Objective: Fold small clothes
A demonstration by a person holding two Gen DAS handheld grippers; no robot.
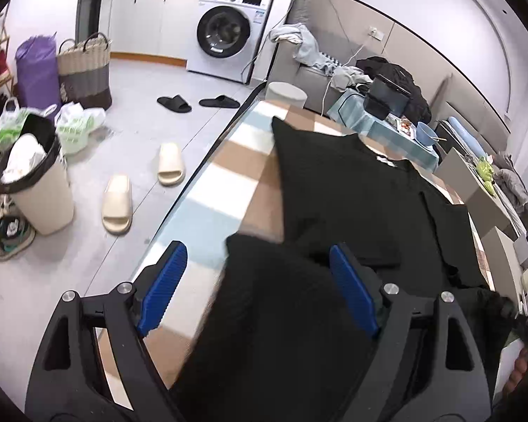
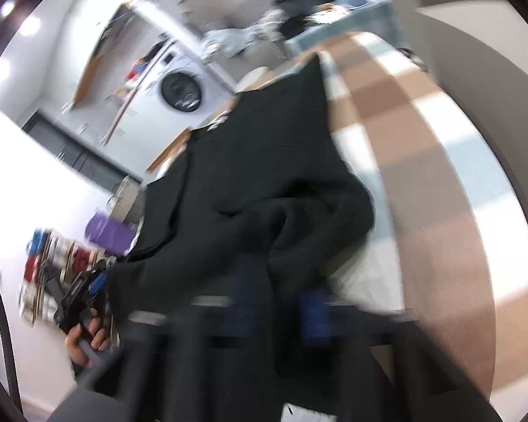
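Blue ribbed pads [image 1: 163,286] of the left gripper [image 1: 260,288] stand wide apart at the bottom of the left wrist view, and a blurred fold of the black T-shirt [image 1: 362,197] rises between them without either pad pressing on it. Beyond that fold the shirt lies spread over a tablecloth [image 1: 228,172] checked in brown, white and pale blue, with a small white label at its collar and one sleeve corner pointing toward the far end of the table. On the floor to the left sit a pair of cream slides [image 1: 118,204], a pair of black slippers [image 1: 174,103], a white bin lined with a black bag [image 1: 42,190] and a woven basket [image 1: 84,70]. A white washing machine [image 1: 228,40] stands against the far wall.

Motion blur smears the whole right wrist view. Nearest the lens, the right gripper [image 2: 278,313] shows only as dark smeared arms with two blue patches near each other, and black cloth bunches up between and over them; whether they actually pinch it, I cannot tell. The T-shirt [image 2: 264,161] runs away from this bunch across the checked tablecloth [image 2: 422,161]. At the lower left, a hand [image 2: 84,343] grips the handle of the left gripper [image 2: 95,283], which is just beside the shirt's edge.
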